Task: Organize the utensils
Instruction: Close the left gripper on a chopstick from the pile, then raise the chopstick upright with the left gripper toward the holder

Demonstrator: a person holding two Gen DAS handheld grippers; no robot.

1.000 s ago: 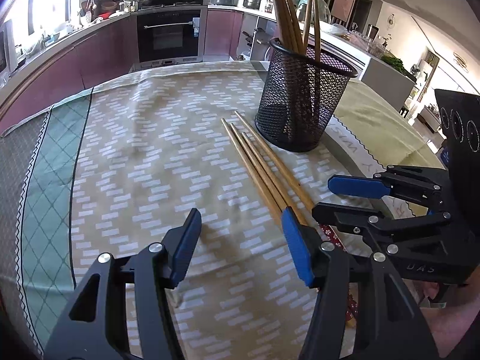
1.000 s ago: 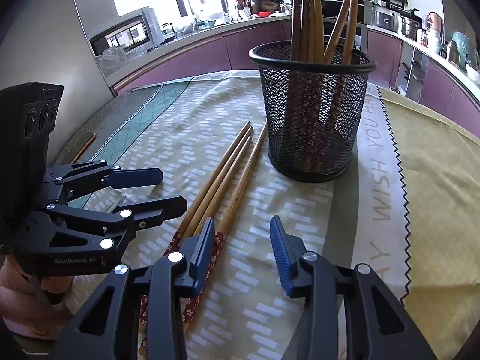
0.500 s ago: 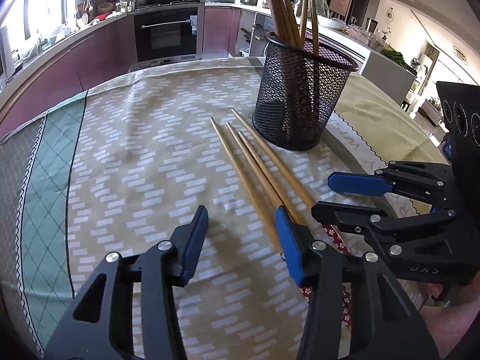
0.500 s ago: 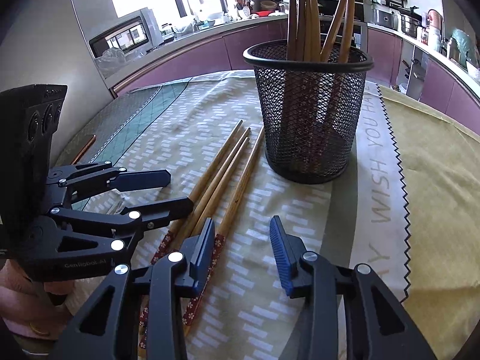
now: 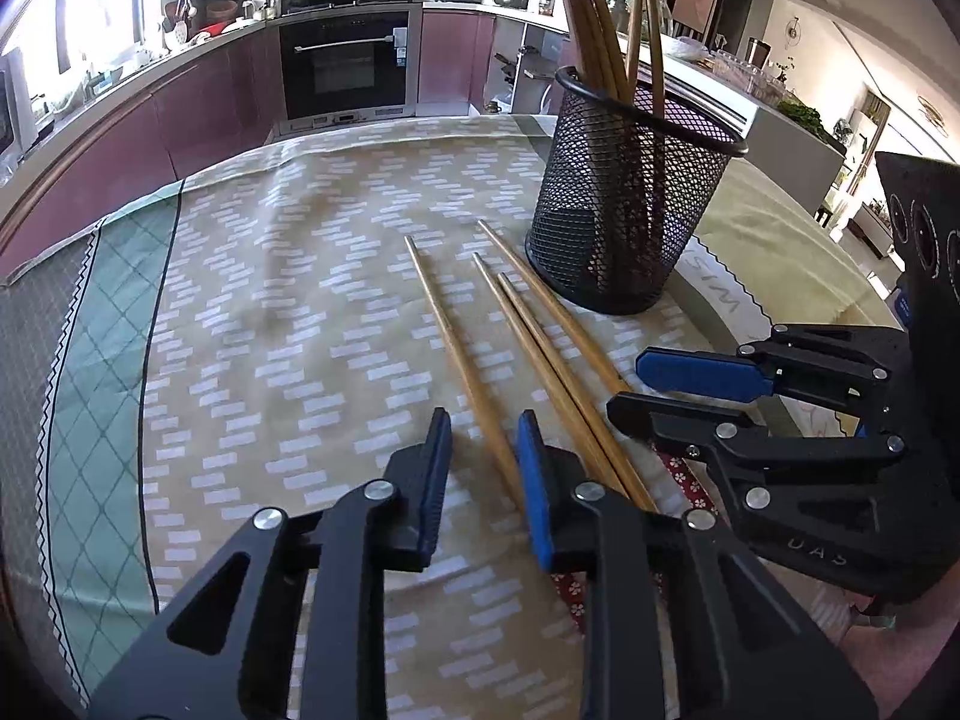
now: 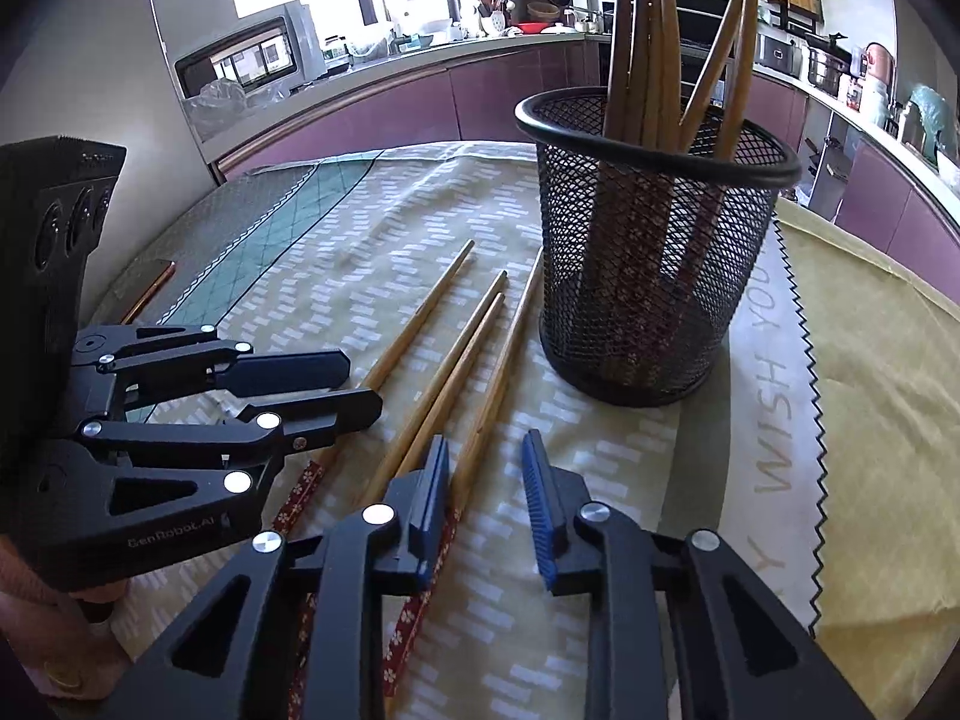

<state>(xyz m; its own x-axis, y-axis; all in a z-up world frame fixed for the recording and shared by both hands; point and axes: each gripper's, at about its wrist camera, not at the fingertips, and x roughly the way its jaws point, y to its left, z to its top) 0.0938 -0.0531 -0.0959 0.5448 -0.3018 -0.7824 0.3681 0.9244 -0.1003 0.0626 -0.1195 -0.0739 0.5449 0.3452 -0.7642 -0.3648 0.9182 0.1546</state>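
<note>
The leftmost chopstick [image 5: 462,360] is straddled by the released left claw [image 5: 483,480]; it should be clenched squarely (right claw [image 6: 486,498] also released) before the mesh holder [image 5: 630,210].

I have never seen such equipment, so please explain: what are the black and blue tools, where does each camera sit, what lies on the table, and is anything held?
No robot is here. A person holds one two-finger gripper in each hand, and each gripper carries a wide-angle camera looking forward along its fingers.

The left wrist view shows the left gripper at the bottom, with the right gripper at the side. The right wrist view shows the same scene from the other hand.

A patterned tablecloth covers the table. On it lie four loose chopsticks beside a black mesh holder, which already has several chopsticks standing in it.

Both grippers are open and hold nothing. The left gripper's fingers sit on either side of the leftmost chopstick, but they are not closed on it.
</note>
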